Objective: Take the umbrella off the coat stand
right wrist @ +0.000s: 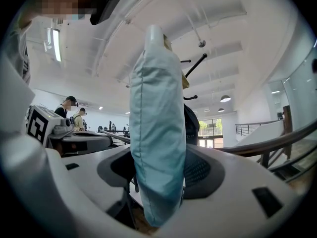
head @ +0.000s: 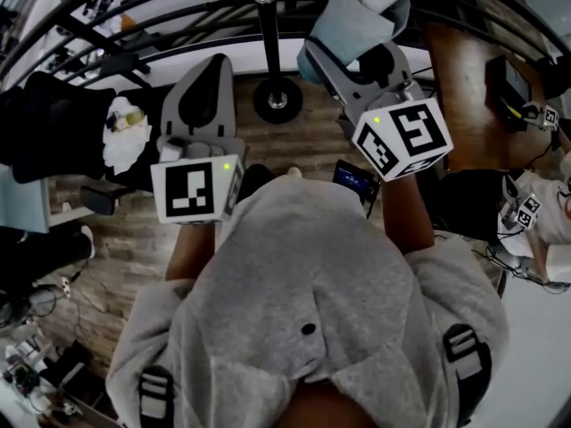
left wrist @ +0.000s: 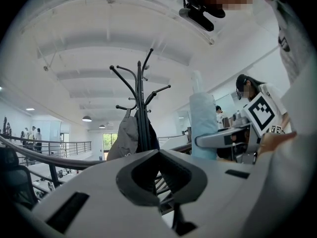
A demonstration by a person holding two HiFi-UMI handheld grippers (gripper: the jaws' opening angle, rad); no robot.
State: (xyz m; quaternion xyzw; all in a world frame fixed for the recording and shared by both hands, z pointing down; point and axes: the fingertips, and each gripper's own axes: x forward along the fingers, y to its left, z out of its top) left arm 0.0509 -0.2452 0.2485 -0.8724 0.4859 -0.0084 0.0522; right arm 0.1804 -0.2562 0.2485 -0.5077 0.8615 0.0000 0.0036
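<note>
The folded light-blue umbrella [right wrist: 156,128] stands upright between the jaws of my right gripper [right wrist: 159,175], which is shut on it. In the head view the umbrella [head: 352,20] rises just ahead of the right gripper [head: 357,61], and in the left gripper view the umbrella [left wrist: 203,125] shows to the right. The black coat stand [left wrist: 141,110] is ahead, its round base [head: 277,99] on the wood floor. Its hooks [right wrist: 197,63] show behind the umbrella. My left gripper [left wrist: 158,151] is shut on nothing, level, left of the stand's base [head: 214,65].
A grey garment [left wrist: 124,138] and a dark one [right wrist: 192,125] hang on the stand. A black railing [head: 161,16] runs behind it. A dark chair [head: 53,123] stands left and a wooden desk [head: 464,78] right. Another person [left wrist: 250,90] holds a marker-cube gripper nearby.
</note>
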